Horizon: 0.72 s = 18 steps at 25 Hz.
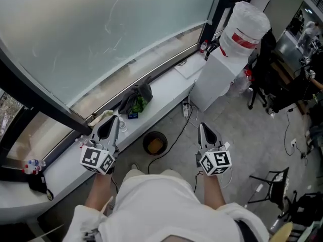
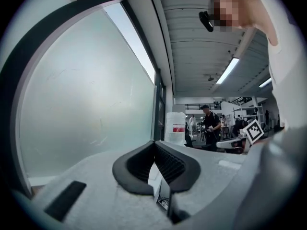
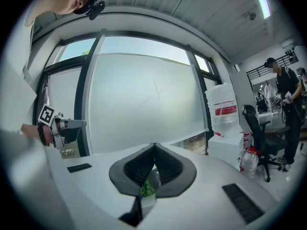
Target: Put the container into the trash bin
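A frosted window [image 1: 101,34] fills the upper left, and a long white ledge [image 1: 169,82] runs along its foot. At the ledge's far end stands a white cabinet [image 1: 214,84] with a tall white wrapped bundle [image 1: 245,26] on top. A black chair [image 1: 262,69] stands just beyond it.

On the grey floor below the ledge sits the round dark trash bin [image 1: 155,143], open-topped, with something brownish inside. A black cable [image 1: 174,140] loops along the floor beside the bin.

The left gripper [image 1: 114,118] is held over the ledge's near edge and the right gripper [image 1: 202,126] over the floor, with the bin between them. In their own views each has its jaws brought together at the tips with nothing clamped.

On the ledge lies a dark crumpled cloth [image 1: 136,97] with a green patch, then a small blue item [image 1: 132,115]. A small pale container [image 1: 122,126] sits just beside the left gripper's tips, too small to make out further.
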Motion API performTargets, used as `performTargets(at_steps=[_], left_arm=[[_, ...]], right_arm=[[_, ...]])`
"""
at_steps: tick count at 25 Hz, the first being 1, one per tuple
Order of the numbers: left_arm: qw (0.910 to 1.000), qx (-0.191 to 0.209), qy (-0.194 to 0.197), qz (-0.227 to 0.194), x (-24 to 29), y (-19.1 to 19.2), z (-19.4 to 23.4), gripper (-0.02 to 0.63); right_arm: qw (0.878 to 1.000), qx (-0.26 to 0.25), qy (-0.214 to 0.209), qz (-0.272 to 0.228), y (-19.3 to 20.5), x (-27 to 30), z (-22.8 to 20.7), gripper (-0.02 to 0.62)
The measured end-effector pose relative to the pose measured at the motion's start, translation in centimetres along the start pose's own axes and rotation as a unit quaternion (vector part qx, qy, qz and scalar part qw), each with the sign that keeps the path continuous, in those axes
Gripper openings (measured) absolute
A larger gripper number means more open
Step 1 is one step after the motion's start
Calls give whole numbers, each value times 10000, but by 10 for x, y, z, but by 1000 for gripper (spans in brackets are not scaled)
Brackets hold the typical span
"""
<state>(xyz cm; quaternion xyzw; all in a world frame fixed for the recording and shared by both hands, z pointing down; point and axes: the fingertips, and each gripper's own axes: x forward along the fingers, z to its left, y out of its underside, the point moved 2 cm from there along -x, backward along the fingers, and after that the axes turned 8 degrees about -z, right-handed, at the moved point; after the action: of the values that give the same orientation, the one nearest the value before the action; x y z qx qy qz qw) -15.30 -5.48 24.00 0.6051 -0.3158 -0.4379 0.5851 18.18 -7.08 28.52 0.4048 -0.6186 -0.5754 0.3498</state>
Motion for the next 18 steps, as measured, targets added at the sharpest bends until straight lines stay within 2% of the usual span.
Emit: performTargets(at_steps=[4, 7, 12, 18], left_arm=[[9997, 88, -175, -153, -16, -7, -1, 17], [9998, -51, -185, -89, -26, -6, -5, 18], [10000, -37, -35, -41, -26, -1, -18, 17], [9993, -51, 298, -229, -6, -11, -26, 18]], right_arm=[[9997, -111, 199, -52, -12, -16, -15, 2], [9994, -139, 283, -103, -19, -22, -22, 2], [9989, -208, 354, -215, -26, -22, -26, 2], [9986, -220, 376, -308, -28, -19, -16, 2]])
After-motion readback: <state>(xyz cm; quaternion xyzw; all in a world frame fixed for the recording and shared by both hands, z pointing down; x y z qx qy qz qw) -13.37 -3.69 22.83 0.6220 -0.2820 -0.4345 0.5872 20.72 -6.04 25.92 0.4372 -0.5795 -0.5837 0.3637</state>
